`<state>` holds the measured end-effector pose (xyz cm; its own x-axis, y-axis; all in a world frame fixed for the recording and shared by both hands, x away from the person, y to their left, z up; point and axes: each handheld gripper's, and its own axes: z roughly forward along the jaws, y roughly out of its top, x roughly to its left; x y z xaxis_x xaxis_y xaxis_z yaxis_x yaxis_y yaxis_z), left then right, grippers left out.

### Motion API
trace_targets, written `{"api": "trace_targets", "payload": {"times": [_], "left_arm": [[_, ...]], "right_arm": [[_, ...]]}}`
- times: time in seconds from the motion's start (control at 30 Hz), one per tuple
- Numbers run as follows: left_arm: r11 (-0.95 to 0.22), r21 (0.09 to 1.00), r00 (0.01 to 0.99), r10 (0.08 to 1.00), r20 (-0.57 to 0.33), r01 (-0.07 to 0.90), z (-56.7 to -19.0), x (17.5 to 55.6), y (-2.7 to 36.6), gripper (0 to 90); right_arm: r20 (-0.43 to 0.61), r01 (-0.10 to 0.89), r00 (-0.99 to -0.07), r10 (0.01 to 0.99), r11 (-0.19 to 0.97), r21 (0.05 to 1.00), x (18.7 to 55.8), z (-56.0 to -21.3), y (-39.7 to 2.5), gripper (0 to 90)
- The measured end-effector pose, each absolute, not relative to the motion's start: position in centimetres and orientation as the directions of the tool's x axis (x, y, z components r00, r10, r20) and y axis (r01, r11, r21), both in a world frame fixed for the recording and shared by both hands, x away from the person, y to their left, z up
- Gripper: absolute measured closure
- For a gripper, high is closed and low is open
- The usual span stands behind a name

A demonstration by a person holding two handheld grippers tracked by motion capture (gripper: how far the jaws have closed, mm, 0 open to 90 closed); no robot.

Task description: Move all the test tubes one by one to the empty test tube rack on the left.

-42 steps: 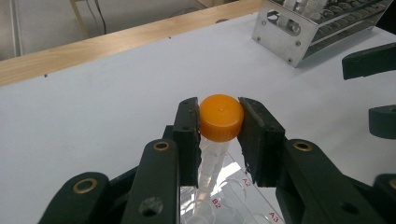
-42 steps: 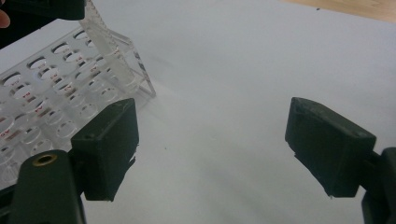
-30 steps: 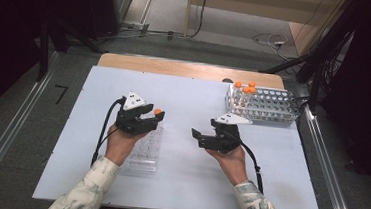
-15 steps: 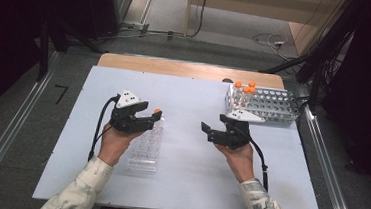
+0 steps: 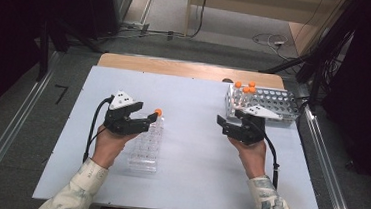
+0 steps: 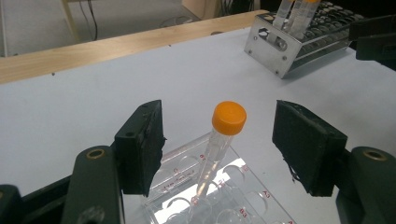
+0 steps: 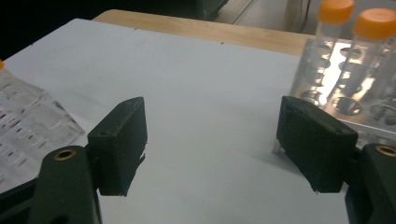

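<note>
White tabletop point(image 5: 193, 110) runs under both my claws, with a wooden strip along its far edge and dark floor around it. My left gripper point(image 6: 219, 149) stands wide, nothing clamped, and the orange-capped tube point(image 6: 219, 140) sits right between its jaws, clear of both pads. The tube leans, its tip seated in a well of the clear plastic rack point(image 6: 224, 200) just below the claw.

I judge the tube light and stiff, with a smooth, slippery wall; the thin plastic could crack or squirt out under a hard pinch. I'd close on the barrel just under the cap, where the cap's lip would stop it sliding down. The clear rack looks light too, so a crooked pull may drag it along.

My right gripper point(image 7: 210, 154) is also wide and empty, over bare table. Ahead and to its right stands the metal rack point(image 7: 345, 107) holding more capped tubes point(image 7: 369, 51).
</note>
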<state>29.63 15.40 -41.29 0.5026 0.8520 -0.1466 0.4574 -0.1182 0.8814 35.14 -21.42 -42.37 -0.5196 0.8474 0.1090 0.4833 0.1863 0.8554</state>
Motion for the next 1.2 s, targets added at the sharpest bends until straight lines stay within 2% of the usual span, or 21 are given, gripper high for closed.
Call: {"api": "trace_targets", "payload": {"times": [0.27, 0.43, 0.63, 0.9, 1.2], "left_arm": [[-0.145, 0.881, 0.504, 0.855, -0.117, 0.449, -41.4, 29.4, 15.0, 18.3], [-0.141, 0.886, 0.509, 0.852, -0.119, 0.443, -41.4, 29.4, 15.0, 18.1], [-0.141, 0.885, 0.511, 0.851, -0.120, 0.444, -41.3, 29.3, 15.0, 18.8], [-0.134, 0.885, 0.504, 0.854, -0.124, 0.445, -41.2, 29.2, 15.4, 19.5], [-0.137, 0.883, 0.507, 0.853, -0.124, 0.448, -41.2, 29.2, 15.4, 20.5]], "right_arm": [[0.103, 0.493, -0.448, 0.888, 0.150, 0.857, 36.6, -41.9, -23.4, 24.4], [0.098, 0.497, -0.385, 0.918, 0.117, 0.860, 37.9, -42.3, -24.5, 26.1], [0.036, 0.492, -0.308, 0.951, 0.127, 0.861, 39.6, -43.2, -24.6, 32.0], [-0.020, 0.478, -0.232, 0.973, 0.132, 0.869, 41.5, -43.8, -25.2, 51.2], [-0.022, 0.493, -0.224, 0.974, 0.132, 0.860, 42.8, -44.0, -25.7, 62.0]]}}
